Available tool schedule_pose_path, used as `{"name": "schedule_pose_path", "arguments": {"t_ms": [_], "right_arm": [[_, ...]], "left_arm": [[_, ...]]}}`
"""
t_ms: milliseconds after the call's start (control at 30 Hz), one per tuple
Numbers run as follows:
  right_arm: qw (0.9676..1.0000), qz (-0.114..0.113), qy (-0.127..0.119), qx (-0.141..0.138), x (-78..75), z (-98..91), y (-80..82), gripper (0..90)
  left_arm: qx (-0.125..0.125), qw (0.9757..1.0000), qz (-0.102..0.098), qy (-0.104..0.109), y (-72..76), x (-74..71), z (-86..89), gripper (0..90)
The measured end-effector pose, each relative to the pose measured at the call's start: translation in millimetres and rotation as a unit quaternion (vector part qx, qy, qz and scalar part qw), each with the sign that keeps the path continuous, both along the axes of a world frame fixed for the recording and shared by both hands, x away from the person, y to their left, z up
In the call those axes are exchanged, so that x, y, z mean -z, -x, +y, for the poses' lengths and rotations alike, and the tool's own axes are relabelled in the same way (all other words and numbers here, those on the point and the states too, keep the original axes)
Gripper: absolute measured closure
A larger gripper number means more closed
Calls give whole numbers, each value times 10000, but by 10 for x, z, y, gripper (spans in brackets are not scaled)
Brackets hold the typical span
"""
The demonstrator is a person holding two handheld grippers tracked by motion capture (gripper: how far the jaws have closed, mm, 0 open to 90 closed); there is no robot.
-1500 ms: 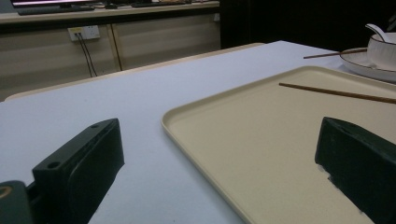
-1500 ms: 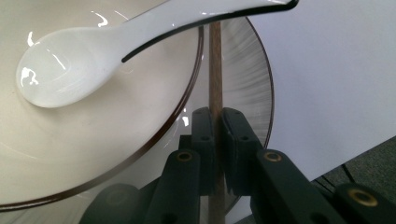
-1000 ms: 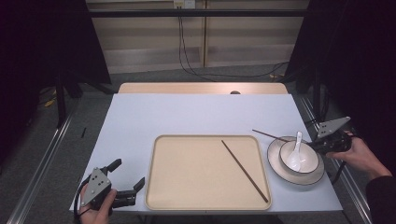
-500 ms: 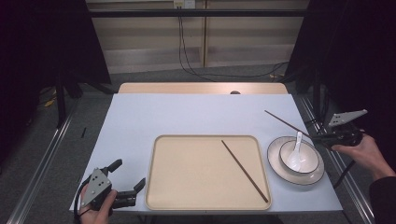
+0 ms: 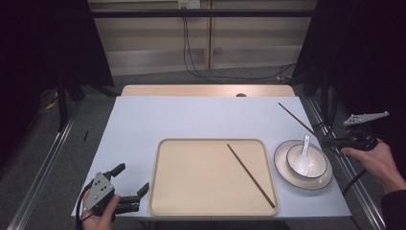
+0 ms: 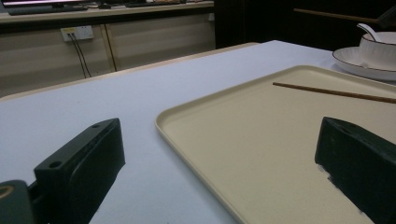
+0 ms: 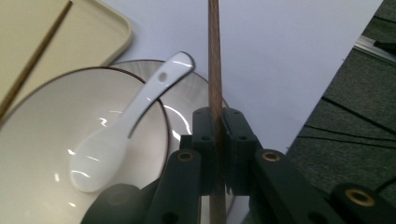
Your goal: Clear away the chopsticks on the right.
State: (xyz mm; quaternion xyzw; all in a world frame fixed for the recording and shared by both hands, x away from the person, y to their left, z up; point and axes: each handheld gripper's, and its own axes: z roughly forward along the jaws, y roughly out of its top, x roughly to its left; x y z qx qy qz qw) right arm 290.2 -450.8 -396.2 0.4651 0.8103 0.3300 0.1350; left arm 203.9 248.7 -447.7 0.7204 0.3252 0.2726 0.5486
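A chopstick [image 7: 215, 70] is clamped by the right gripper [image 7: 216, 140] (above the bowl [image 7: 42, 140]); the left gripper [image 5: 125, 184] is held released.

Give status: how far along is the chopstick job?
Done: one chopstick lies on the tray. In hand: the right gripper is shut on the second chopstick, held above the table beside the bowl. Left: probably setting it on the tray. Left gripper idles open.
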Motion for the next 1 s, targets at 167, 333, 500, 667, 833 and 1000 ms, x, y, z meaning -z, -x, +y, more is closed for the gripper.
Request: {"name": "schedule_pose_path", "arguments": {"t_ms": [167,333,500,667,833,1000], "right_arm": [[9994,-162,-286,142,-80,116,120,852],[9967,-256,-649,408,-166,251,290,851],[9949,-280,-785,574,-189,381,443,851],[9916,-239,-1064,702,-164,534,632,851],[9884,-17,-1355,682,-99,731,802,851],[9859,95,-1549,628,-40,959,889,851]], "left_arm": [[-12,10000,12,3,-2,1,2,15],[61,10000,2,-2,-2,0,-5,15],[33,10000,-15,21,4,-3,-4,15],[7,10000,-8,14,9,-5,-8,15],[53,10000,-11,-17,10,-5,-23,15],[46,10000,-7,-10,6,-3,-21,15]]}}
